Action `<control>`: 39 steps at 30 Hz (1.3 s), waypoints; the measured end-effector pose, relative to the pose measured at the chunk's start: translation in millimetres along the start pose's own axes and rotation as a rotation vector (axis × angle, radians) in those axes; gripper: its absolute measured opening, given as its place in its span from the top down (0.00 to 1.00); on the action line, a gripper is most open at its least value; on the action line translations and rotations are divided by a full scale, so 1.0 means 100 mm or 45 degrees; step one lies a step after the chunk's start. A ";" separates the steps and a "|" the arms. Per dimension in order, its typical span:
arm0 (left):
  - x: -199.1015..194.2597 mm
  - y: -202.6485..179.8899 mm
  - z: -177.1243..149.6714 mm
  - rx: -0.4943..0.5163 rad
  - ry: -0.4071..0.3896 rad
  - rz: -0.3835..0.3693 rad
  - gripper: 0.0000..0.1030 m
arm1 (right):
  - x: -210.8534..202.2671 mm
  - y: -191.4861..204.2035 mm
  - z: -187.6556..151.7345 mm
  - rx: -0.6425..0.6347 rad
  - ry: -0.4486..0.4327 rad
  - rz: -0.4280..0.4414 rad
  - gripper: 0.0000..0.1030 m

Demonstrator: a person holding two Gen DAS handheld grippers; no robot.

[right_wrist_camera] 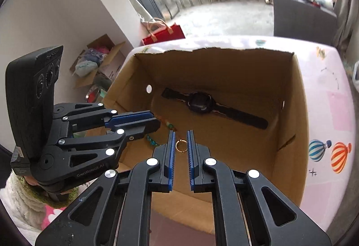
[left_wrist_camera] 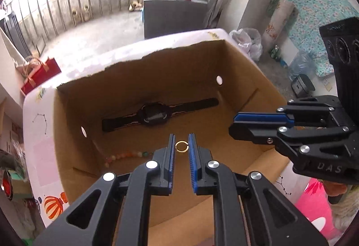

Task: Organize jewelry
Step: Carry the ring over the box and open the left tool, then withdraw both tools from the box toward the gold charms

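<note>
One split gold ring point(left_wrist_camera: 180, 146) lies near a black watch point(left_wrist_camera: 154, 114). Floral bedding point(left_wrist_camera: 314, 10) shows only from the left wrist. Left gripper point(left_wrist_camera: 182, 134), right gripper point(right_wrist_camera: 181, 131): jaws narrowly apart, empty

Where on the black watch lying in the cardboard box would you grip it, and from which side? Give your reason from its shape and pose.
Probably one strap, beside the case of the black watch, coming from above. It lies flat and stretched out on the floor of the cardboard box, whose walls block a sideways approach. The strap is narrow enough for the jaws to close across its width; the case looks wider and rounded.
</note>
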State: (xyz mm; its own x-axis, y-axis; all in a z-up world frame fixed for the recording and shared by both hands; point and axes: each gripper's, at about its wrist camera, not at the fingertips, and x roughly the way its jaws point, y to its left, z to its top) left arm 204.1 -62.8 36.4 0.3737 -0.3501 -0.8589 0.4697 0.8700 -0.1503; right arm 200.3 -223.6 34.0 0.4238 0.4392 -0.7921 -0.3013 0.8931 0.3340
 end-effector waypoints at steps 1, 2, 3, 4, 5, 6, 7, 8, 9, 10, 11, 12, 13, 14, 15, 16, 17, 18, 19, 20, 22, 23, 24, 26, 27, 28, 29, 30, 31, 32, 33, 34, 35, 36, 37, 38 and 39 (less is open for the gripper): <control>0.10 0.07 0.06 -0.040 0.044 -0.008 0.89 | 0.09 -0.04 0.05 0.031 0.041 0.007 0.92; 0.16 0.13 0.11 -0.070 0.087 0.006 0.88 | 0.16 -0.11 0.09 0.074 0.074 0.014 0.91; 0.21 0.16 0.15 -0.080 0.117 0.022 0.88 | 0.21 -0.18 0.11 0.112 0.098 0.027 0.91; 0.25 0.17 0.19 -0.086 0.126 0.027 0.88 | 0.23 -0.23 0.12 0.134 0.113 0.043 0.91; 0.27 0.19 0.21 -0.101 0.127 0.026 0.88 | 0.25 -0.26 0.13 0.152 0.113 0.046 0.90; 0.30 0.20 0.24 -0.115 0.125 0.021 0.88 | 0.24 -0.28 0.12 0.163 0.109 0.047 0.89; 0.31 0.21 0.26 -0.128 0.118 0.007 0.88 | 0.22 -0.29 0.12 0.168 0.099 0.056 0.89; 0.31 0.22 0.28 -0.144 0.112 -0.005 0.86 | 0.19 -0.29 0.12 0.171 0.088 0.067 0.89; 0.31 0.23 0.29 -0.158 0.101 -0.016 0.83 | 0.16 -0.28 0.10 0.173 0.079 0.068 0.89; 0.30 0.22 0.29 -0.163 0.085 -0.023 0.81 | 0.14 -0.27 0.09 0.174 0.068 0.066 0.89; 0.27 0.21 0.30 -0.164 0.063 -0.023 0.80 | 0.11 -0.27 0.08 0.174 0.055 0.070 0.89; 0.25 0.18 0.30 -0.158 0.033 -0.017 0.79 | 0.08 -0.27 0.09 0.172 0.042 0.071 0.89; 0.22 0.15 0.31 -0.146 -0.001 -0.002 0.79 | 0.06 -0.26 0.09 0.169 0.025 0.067 0.89; 0.16 0.12 0.30 -0.131 -0.037 0.016 0.79 | 0.01 -0.24 0.07 0.163 0.005 0.061 0.88; 0.11 0.12 0.33 -0.119 -0.068 0.026 0.79 | -0.04 -0.24 0.06 0.157 -0.018 0.058 0.88; 0.02 0.10 0.31 -0.114 -0.107 0.033 0.79 | -0.11 -0.22 0.03 0.148 -0.046 0.057 0.88; -0.08 0.08 0.28 -0.111 -0.148 0.032 0.79 | -0.18 -0.20 0.00 0.139 -0.071 0.058 0.87; -0.17 0.07 0.24 -0.108 -0.185 0.026 0.79 | -0.29 -0.19 -0.06 0.126 -0.099 0.063 0.87; -0.28 0.06 0.19 -0.103 -0.228 0.021 0.78 | -0.39 -0.16 -0.12 0.116 -0.134 0.068 0.87; -0.40 0.05 0.12 -0.093 -0.269 0.023 0.77 | -0.49 -0.14 -0.19 0.103 -0.167 0.067 0.86; -0.67 0.00 -0.08 -0.060 -0.359 0.030 0.74 | -0.72 -0.09 -0.37 0.078 -0.247 0.059 0.84; -0.80 -0.02 -0.19 -0.045 -0.400 0.034 0.73 | -0.84 -0.05 -0.47 0.061 -0.287 0.061 0.81; -0.93 -0.03 -0.33 -0.030 -0.447 0.038 0.71 | -0.94 -0.01 -0.58 0.040 -0.328 0.065 0.79; -1.15 -0.03 -0.64 -0.012 -0.525 0.033 0.68 | -1.13 0.09 -0.86 -0.003 -0.409 0.072 0.74; -1.24 -0.05 -0.79 -0.003 -0.553 0.022 0.67 | -1.21 0.14 -1.00 -0.036 -0.439 0.086 0.72; -1.30 -0.05 -0.94 0.002 -0.577 0.017 0.66 | -1.26 0.19 -1.13 -0.064 -0.467 0.088 0.70; -1.35 -0.06 -1.10 0.008 -0.597 0.017 0.66 | -1.28 0.25 -1.25 -0.094 -0.487 0.078 0.63; -1.37 -0.08 -1.25 0.015 -0.604 0.009 0.65 | -1.29 0.31 -1.39 -0.127 -0.497 0.063 0.60; -1.36 -0.10 -1.39 0.013 -0.594 -0.003 0.65 | -1.26 0.36 -1.52 -0.151 -0.494 0.041 0.57; -1.32 -0.10 -1.50 0.000 -0.575 -0.011 0.65 | -1.18 0.41 -1.61 -0.163 -0.473 0.012 0.56; -1.26 -0.12 -1.61 -0.011 -0.552 -0.010 0.65 | -1.09 0.42 -1.71 -0.163 -0.436 -0.014 0.55; -1.18 -0.14 -1.71 -0.018 -0.531 -0.003 0.65 | -0.98 0.43 -1.78 -0.140 -0.396 -0.025 0.55; -1.08 -0.16 -1.78 -0.033 -0.509 -0.001 0.65 | -0.86 0.40 -1.85 -0.102 -0.345 -0.025 0.55; -0.97 -0.19 -1.84 -0.048 -0.480 -0.010 0.65 | -0.74 0.36 -1.91 -0.066 -0.295 -0.019 0.55; -0.85 -0.21 -1.89 -0.059 -0.451 -0.008 0.65 | -0.59 0.32 -1.95 -0.032 -0.250 -0.028 0.55; -0.74 -0.22 -1.94 -0.071 -0.427 0.009 0.65 | -0.49 0.29 -1.99 0.000 -0.217 -0.057 0.55; -0.62 -0.24 -1.95 -0.077 -0.403 0.020 0.65 | -0.40 0.27 -2.03 0.022 -0.193 -0.088 0.55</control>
State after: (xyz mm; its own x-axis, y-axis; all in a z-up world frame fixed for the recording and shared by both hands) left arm 13.6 5.3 -2.4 0.6152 -0.4186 -0.6680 0.4170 0.8919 -0.1749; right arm 2.0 -237.0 -28.8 0.5676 0.3853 -0.7276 -0.2526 0.9226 0.2915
